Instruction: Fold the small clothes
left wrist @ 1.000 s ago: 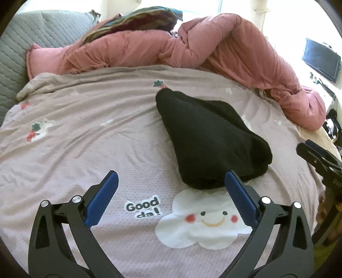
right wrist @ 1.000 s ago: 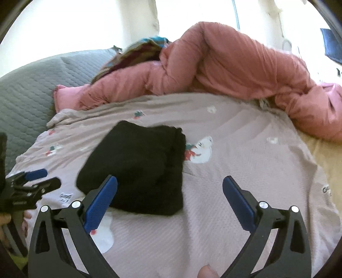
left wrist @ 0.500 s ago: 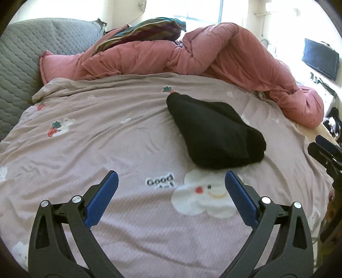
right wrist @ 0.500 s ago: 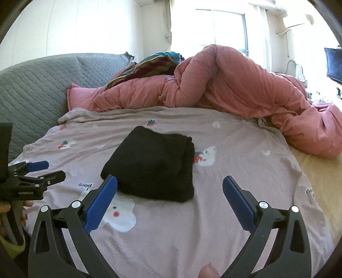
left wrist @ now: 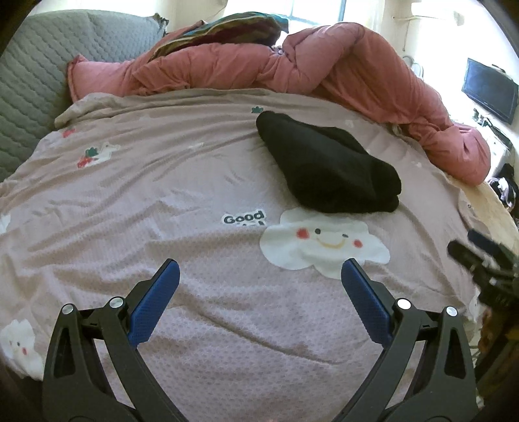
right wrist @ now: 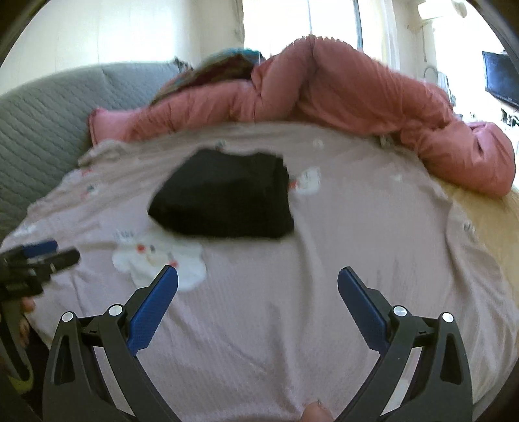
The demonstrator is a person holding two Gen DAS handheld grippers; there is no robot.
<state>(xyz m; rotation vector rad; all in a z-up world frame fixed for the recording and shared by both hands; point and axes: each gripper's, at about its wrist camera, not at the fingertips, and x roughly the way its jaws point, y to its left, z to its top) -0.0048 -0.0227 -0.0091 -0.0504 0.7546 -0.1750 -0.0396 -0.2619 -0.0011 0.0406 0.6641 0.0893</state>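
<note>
A black garment (left wrist: pixel 327 168) lies folded into a compact bundle on the mauve bed cover (left wrist: pixel 162 201), just beyond a white cloud print (left wrist: pixel 321 246). It also shows in the right wrist view (right wrist: pixel 227 198). My left gripper (left wrist: pixel 259 276) is open and empty, well short of the bundle, over bare cover. My right gripper (right wrist: pixel 258 280) is open and empty, also short of the bundle. Each gripper shows at the edge of the other's view: the right one (left wrist: pixel 480 256), the left one (right wrist: pixel 35 256).
A rolled pink duvet (left wrist: pixel 324 74) runs along the far side of the bed, with a striped cushion (left wrist: pixel 220 29) behind it. A grey quilted headboard (left wrist: pixel 29 84) stands at the left. A dark screen (left wrist: pixel 489 91) hangs at the far right.
Both grippers have drawn back from the black bundle, which now looks smaller and farther off. The bundle itself has not moved. Both grippers stay open.
</note>
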